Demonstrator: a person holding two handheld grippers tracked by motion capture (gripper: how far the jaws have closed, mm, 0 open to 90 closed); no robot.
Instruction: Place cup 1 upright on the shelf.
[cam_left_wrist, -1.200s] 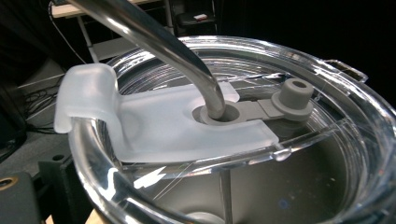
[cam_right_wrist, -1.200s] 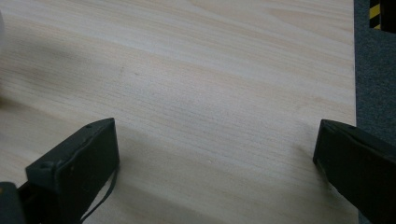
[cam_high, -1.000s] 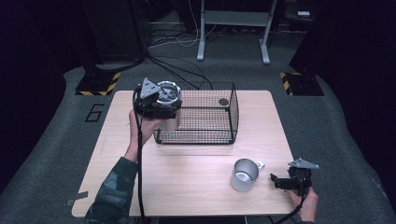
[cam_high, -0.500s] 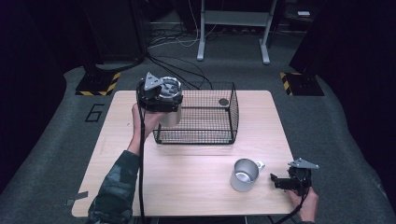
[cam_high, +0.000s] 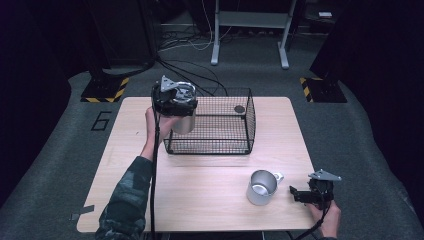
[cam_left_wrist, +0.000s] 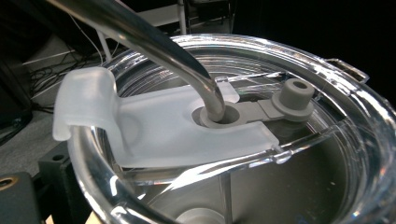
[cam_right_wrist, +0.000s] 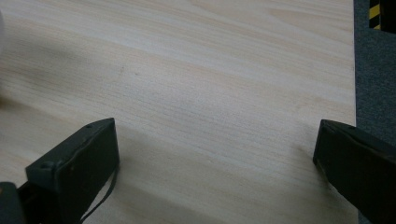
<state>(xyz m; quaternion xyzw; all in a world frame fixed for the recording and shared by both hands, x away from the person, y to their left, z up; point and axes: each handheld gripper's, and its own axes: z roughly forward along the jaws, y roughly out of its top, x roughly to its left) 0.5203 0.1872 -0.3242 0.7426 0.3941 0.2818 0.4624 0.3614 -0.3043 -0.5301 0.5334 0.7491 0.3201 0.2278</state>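
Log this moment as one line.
left gripper: holds steel tumbler above wire basket | right gripper: open on table | mug: untouched

A black wire basket (cam_high: 215, 122) stands open-topped on the far middle of the desk (cam_high: 125, 175), its mesh walls closing off every side, so entry is from above. At its left wall the left gripper (cam_high: 172, 97) holds a steel tumbler (cam_high: 184, 121) raised. The desk's left half and near middle lie bare. Toward the near right corner a metal mug (cam_high: 261, 187) stands just beside the right gripper (cam_high: 300, 194), whose fingers (cam_right_wrist: 74, 163) gape wide over bare wood.
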